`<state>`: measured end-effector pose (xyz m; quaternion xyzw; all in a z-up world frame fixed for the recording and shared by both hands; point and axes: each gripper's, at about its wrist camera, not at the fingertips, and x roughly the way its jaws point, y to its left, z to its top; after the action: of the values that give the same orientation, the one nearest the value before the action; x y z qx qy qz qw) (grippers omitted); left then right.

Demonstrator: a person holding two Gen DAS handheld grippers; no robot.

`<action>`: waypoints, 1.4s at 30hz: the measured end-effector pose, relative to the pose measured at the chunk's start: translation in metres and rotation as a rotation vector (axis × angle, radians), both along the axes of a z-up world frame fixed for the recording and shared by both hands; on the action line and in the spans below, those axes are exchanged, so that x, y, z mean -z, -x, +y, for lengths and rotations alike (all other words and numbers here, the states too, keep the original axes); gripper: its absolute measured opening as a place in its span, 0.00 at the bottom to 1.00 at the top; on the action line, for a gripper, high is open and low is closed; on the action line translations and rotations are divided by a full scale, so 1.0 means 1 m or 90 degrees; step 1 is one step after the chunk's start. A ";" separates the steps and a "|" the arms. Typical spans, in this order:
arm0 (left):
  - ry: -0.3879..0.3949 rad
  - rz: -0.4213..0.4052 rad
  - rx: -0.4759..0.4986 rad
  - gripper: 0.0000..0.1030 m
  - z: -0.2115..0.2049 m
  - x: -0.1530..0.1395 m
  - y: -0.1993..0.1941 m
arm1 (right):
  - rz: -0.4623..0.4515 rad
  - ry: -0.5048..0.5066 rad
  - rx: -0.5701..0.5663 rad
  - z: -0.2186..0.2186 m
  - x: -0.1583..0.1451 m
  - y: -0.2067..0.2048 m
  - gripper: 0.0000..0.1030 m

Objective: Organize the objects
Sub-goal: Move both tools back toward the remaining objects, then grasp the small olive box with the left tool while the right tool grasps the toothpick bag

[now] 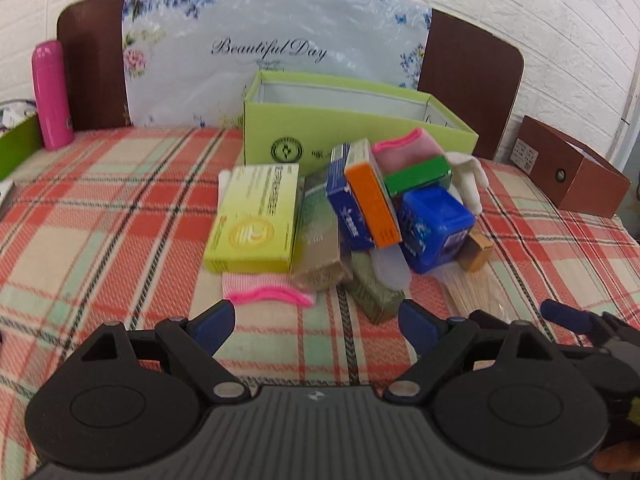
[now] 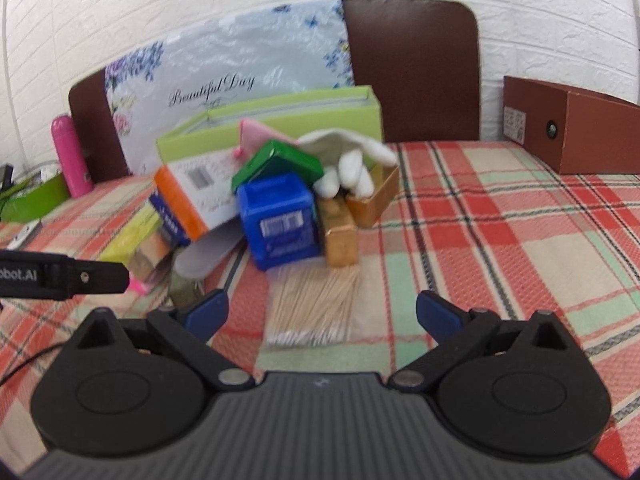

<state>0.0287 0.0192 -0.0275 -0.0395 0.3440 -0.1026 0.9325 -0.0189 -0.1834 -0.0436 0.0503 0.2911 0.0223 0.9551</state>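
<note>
The left gripper (image 1: 316, 322) hangs low and level over the red, green and cream plaid cloth (image 1: 120, 208), its blue-tipped fingers (image 1: 214, 322) spread wide with nothing between them. Straight ahead of it, near the fingertips, lies a heap of small packages. A flat yellow-green cardboard box (image 1: 256, 224) rests ahead and slightly left on a pink-edged striped sock (image 1: 268, 290), and an orange-ended white carton (image 1: 372, 196) leans on a dark blue carton (image 1: 346, 204) ahead and slightly right. A blue plastic tub (image 1: 436, 228) sits further right. Behind the heap stands an open light-green cardboard box (image 1: 360, 136).

The right gripper (image 2: 322, 314) is held just beside the left one, at the same low height and also pointing forward, its jaws likewise parted and empty. A clear packet of wooden cotton swabs (image 2: 314, 308) lies flat on the cloth directly between and just beyond its fingers. Past that stand the blue tub (image 2: 280, 220) and a gold cardboard box (image 2: 340, 232), with a white cloth glove (image 2: 348, 164) draped above them. Far right of this gripper, well apart, sits a brown cardboard box (image 2: 592, 136).
</note>
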 end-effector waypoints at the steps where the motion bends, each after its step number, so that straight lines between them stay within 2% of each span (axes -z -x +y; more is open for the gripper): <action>1: 0.006 0.001 0.000 0.89 0.000 0.001 0.001 | 0.008 0.005 -0.006 0.002 0.003 -0.002 0.94; 4: 0.021 -0.002 0.009 0.89 0.000 0.001 0.001 | 0.024 0.009 -0.017 0.005 0.007 -0.006 0.86; 7: 0.034 0.003 0.025 0.84 -0.005 0.002 -0.001 | 0.032 0.022 -0.023 0.008 0.012 -0.012 0.80; 9: 0.043 0.008 0.032 0.74 -0.010 0.005 -0.004 | 0.039 0.030 -0.015 0.008 0.014 -0.016 0.57; 10: 0.049 0.011 0.036 0.72 -0.013 0.007 -0.007 | 0.034 0.034 -0.008 0.007 0.014 -0.016 0.51; 11: 0.053 0.016 0.039 0.67 -0.016 0.009 -0.010 | 0.032 0.028 -0.010 0.005 0.012 -0.016 0.41; 12: 0.056 0.023 0.042 0.64 -0.020 0.011 -0.014 | 0.031 0.017 -0.015 0.002 0.012 -0.015 0.34; 15: 0.054 0.031 0.047 0.61 -0.033 0.019 -0.025 | 0.028 0.014 -0.018 -0.007 0.009 -0.009 0.26; 17: 0.045 0.026 0.045 0.60 -0.041 0.023 -0.032 | 0.029 0.010 -0.013 -0.013 0.006 -0.004 0.24; 19: 0.037 0.028 0.051 0.50 -0.048 0.026 -0.040 | 0.030 0.008 -0.009 -0.018 0.004 0.001 0.24; 20: 0.028 0.028 0.051 0.41 -0.050 0.028 -0.042 | 0.031 0.007 -0.007 -0.020 0.003 0.004 0.24; 27: 0.022 0.034 0.079 0.23 -0.031 0.025 -0.024 | 0.035 -0.023 -0.037 -0.025 -0.005 0.016 0.24; 33: 0.012 0.056 0.107 0.23 -0.011 0.023 0.018 | 0.043 -0.027 -0.098 -0.010 -0.008 0.023 0.24; 37: -0.009 0.038 0.103 0.24 -0.018 0.021 0.018 | 0.051 -0.021 -0.107 -0.003 -0.004 0.022 0.27; 39: -0.008 0.036 0.101 0.31 -0.023 0.021 0.009 | 0.052 -0.017 -0.103 -0.003 -0.004 0.023 0.33; 42: -0.007 0.038 0.107 0.33 -0.028 0.022 0.003 | 0.048 -0.005 -0.094 -0.004 -0.006 0.024 0.42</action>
<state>0.0261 -0.0084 -0.0497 -0.0084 0.3740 -0.1772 0.9103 -0.0428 -0.1875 -0.0380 0.0332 0.3297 0.0915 0.9391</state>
